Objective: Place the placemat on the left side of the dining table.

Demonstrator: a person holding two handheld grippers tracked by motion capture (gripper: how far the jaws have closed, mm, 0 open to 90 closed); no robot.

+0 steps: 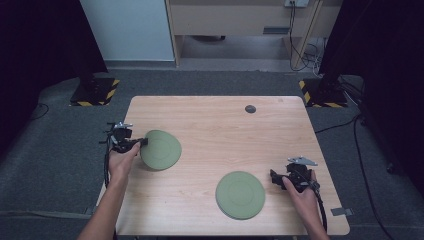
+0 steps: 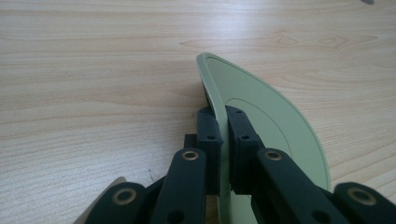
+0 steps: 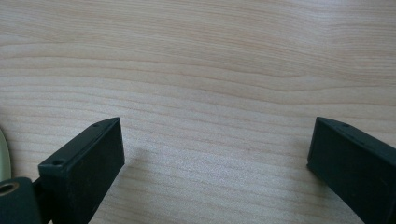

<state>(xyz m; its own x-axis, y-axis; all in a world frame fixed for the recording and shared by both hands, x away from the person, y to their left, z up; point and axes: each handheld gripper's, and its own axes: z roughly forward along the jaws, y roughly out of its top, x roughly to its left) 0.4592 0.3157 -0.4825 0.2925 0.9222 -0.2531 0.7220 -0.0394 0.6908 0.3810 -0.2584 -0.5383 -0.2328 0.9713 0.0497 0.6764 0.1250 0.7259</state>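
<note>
The held plate [image 2: 261,116], pale green, sits toward the table's nine o'clock side, tilted with one edge raised off the wood. The left gripper [image 2: 223,126] has its jaws clamped tight on the plate's rim, one pad above and one below. A second green plate [image 1: 240,194] lies flat at about five o'clock, well apart from the first. The right gripper [image 3: 215,154] rests just beside that second plate, at its three o'clock, with its jaws spread wide and nothing between them over the bare table [image 1: 225,125]. To handle this step well, I would keep the rim grip firm and deep, carry the plate near level, and move it slowly so the thin edge does not slip out.
</note>
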